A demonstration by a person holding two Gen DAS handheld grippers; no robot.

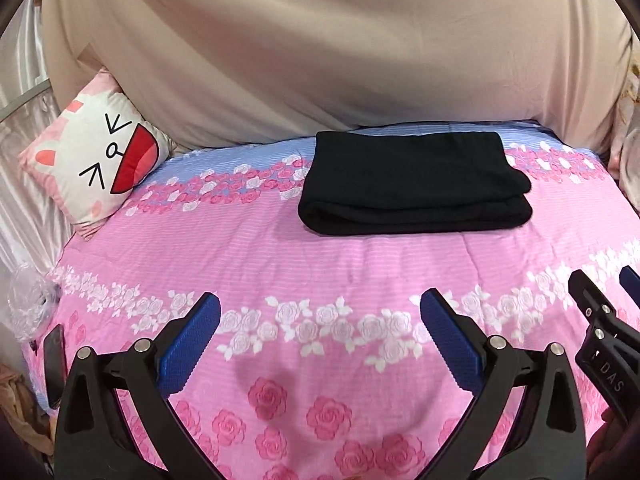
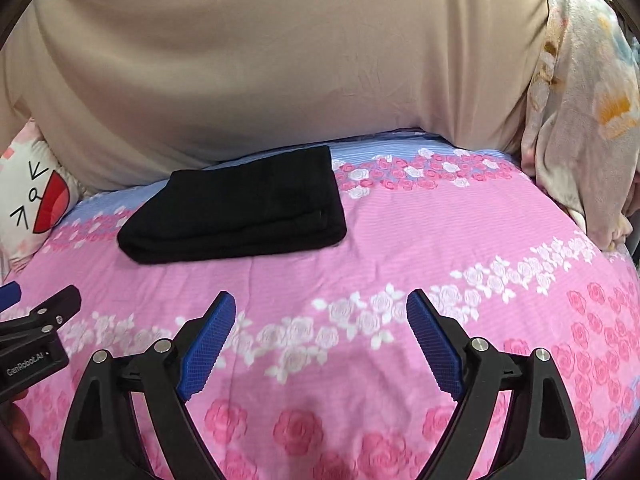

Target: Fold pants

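1. Both of my jaws stand wide apart and hold nothing: the left gripper (image 1: 320, 308) and the right gripper (image 2: 321, 306) hang side by side over the near part of the bed, blue pads facing inward.
2. Each camera catches the other tool at its edge: the left view shows the right gripper's black finger at its right margin, the right view shows the left gripper (image 2: 24, 300) low on its left.
3. Under my jaws lies the pink floral bedspread (image 1: 320, 264), with a band of white roses just past my fingertips.
4. Farther out rest the black pants (image 1: 412, 184), folded into a thick rectangle, lying flat toward the far side of the bed, well apart from both grippers. They sit right of centre in the left view and left of centre in the right.
5. Only the left view shows the whole cartoon-face pillow (image 1: 96, 160), plus crinkled clear plastic (image 1: 28, 300) at the bed's left edge.
6. Only the right view shows the pale flowered blanket (image 2: 580, 112) heaped at the far right.
7. Behind everything hangs a beige sheet (image 2: 280, 60).
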